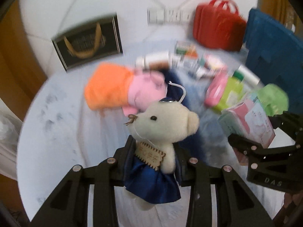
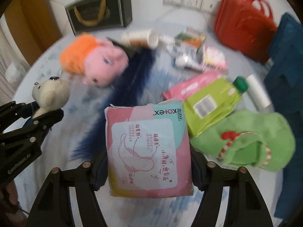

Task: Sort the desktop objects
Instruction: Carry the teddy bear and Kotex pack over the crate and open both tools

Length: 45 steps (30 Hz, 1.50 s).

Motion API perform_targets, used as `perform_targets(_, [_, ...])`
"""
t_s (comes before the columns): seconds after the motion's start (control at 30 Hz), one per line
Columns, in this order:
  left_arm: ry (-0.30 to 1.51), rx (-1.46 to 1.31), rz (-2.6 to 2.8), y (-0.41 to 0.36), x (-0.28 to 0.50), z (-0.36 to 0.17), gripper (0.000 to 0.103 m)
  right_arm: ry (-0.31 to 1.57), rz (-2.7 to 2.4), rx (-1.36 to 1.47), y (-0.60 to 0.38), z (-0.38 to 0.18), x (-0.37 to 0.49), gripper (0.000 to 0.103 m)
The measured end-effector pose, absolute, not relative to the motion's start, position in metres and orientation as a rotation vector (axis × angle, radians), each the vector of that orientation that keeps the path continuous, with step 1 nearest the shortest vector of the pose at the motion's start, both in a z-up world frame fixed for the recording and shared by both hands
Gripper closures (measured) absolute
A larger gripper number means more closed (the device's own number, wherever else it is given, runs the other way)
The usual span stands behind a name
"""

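We cannot read the motion-blurred packets (image 1: pixel 186 56) heaped at the tabletop's far side, the bear's (image 1: pixel 162 128) lower body is hidden between the left tool's fingers, and the blue bag (image 2: pixel 286 60) runs off the edge.

The right tongs (image 2: pixel 149 162) are clamping a pink sanitary-pad pack (image 2: pixel 149 151) from both sides, holding it above the pale blue surface (image 2: pixel 62 151). At the left, the left tongs (image 2: pixel 44 113) are gripping a small cream teddy bear (image 2: pixel 50 94). A pink doll with orange hair (image 2: pixel 94 62) is lying farther off beside a dark blue furry strip (image 2: pixel 121 94). To the right, a green pouch (image 2: pixel 210 104) is sitting just beside a green plush slipper (image 2: pixel 255 141). A red bag (image 2: pixel 244 24) is standing at the far right.
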<state>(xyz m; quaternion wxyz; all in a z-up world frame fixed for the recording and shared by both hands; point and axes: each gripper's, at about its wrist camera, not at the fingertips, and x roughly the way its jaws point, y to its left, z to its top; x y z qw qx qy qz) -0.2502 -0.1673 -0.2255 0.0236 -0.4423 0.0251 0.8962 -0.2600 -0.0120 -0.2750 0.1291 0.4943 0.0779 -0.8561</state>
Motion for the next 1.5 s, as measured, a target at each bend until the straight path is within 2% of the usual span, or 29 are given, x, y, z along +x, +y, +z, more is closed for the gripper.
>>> perform_targets(0.17, [0.084,-1.178,2.833,-0.143,-0.225,-0.167,0.067,0.202,-2.632,1.239,0.001,-0.202,-0.227,0.034])
perform_targets(0.37, [0.07,-1.028,2.826,-0.099,-0.203,-0.124,0.067,0.216,-2.8,1.025,0.032,-0.135,-0.189,0.033])
perform_targets(0.7, [0.104,-0.85,2.799,-0.001,-0.169,-0.072,0.067,0.224,-2.973,0.861,0.114,-0.07,-0.138,0.033])
perform_targets(0.93, [0.109,-0.711,2.836,0.103,-0.146,-0.035,0.067,0.223,-3.074,0.682,0.223,-0.022,-0.103,0.033])
perform_targets(1.2, [0.098,-0.624,2.854,0.294,-0.133,-0.002,0.067,0.285,-3.162,0.591,0.401,-0.004,-0.084,0.033])
perform_targets(1.33, [0.104,-0.708,2.826,0.373,-0.139,-0.003,0.067,0.366,-3.184,0.663,0.482,-0.011,-0.093,0.033])
perform_targets(1.5, [0.216,-0.808,2.785,0.45,-0.15,-0.015,0.067,0.391,-3.178,0.775,0.552,-0.023,-0.107,0.033])
